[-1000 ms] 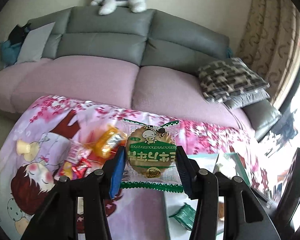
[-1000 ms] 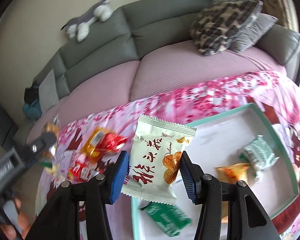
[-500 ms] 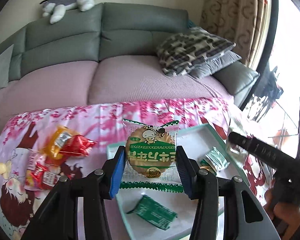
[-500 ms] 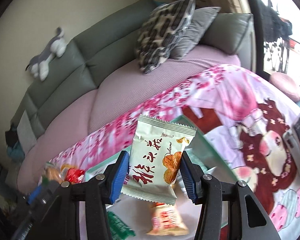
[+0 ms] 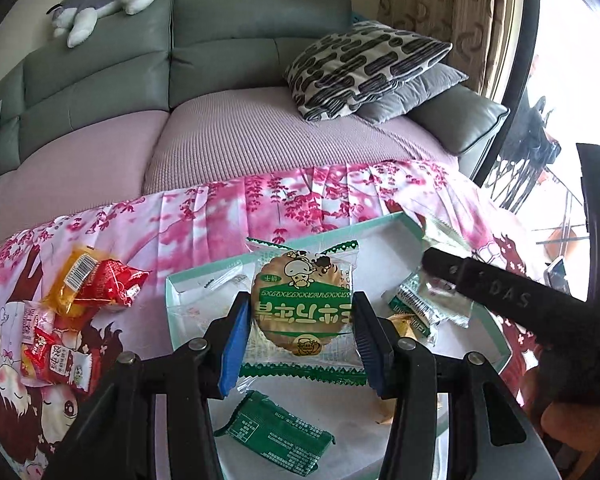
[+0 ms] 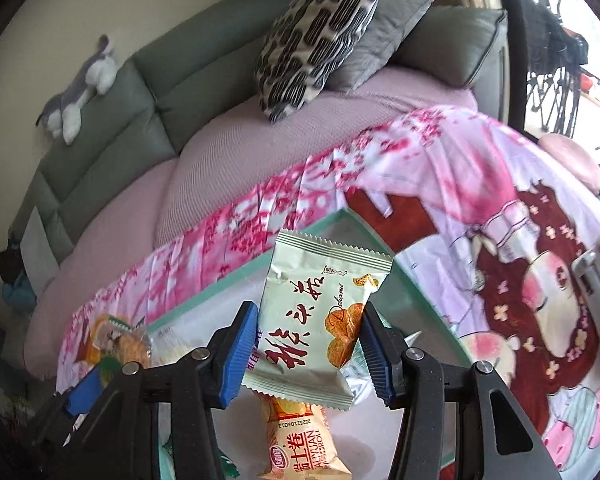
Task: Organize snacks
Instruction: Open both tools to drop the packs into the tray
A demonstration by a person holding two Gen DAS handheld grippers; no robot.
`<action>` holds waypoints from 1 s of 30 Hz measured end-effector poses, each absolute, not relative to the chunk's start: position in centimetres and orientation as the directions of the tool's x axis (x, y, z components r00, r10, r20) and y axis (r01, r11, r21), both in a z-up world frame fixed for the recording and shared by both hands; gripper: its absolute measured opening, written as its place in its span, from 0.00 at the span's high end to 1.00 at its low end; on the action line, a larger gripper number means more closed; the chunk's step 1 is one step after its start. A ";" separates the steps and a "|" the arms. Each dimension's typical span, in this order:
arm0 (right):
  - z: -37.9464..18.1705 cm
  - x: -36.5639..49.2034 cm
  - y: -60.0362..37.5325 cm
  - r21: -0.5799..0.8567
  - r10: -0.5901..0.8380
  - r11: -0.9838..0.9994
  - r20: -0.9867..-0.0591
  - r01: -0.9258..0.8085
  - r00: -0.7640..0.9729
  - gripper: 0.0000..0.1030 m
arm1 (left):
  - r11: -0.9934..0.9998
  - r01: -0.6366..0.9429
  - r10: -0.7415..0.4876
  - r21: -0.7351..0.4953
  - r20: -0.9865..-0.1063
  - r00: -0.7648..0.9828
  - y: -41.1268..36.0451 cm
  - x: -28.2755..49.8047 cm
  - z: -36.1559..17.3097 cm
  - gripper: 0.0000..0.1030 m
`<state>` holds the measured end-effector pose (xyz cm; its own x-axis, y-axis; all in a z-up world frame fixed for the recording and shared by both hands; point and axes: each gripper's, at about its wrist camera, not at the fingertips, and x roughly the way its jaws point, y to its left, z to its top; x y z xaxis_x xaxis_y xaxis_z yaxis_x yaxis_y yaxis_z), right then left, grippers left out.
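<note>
On the far left of the pink cloth, a heap of red and orange snack packets is seen beside the teal-rimmed tray. A green round biscuit packet is clamped between the pads of the left gripper above the tray, over a dark green packet. Further right, a pale cracker packet is pinched by the right gripper over the tray's far right corner, above an orange egg-roll packet.
</note>
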<state>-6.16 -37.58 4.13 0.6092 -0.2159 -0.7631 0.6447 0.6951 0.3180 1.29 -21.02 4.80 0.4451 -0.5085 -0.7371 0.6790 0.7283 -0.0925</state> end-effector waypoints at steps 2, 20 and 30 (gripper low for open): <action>3.6 -5.8 -37.3 0.310 -0.207 0.702 -0.773 0.641 0.600 0.48 | 0.728 0.679 -0.502 -0.094 -0.747 0.436 -21.3 1.5 4.3 0.50; 2.9 -4.9 -36.7 0.292 -0.190 0.721 -0.789 0.629 0.584 0.46 | 0.750 0.657 -0.478 -0.082 -0.753 0.452 -20.8 2.1 4.2 0.36; 2.8 -4.5 -36.3 0.218 -0.227 0.738 -0.810 0.638 0.540 0.14 | 0.888 0.451 -0.344 -0.095 -0.788 0.511 -16.9 5.4 3.3 0.12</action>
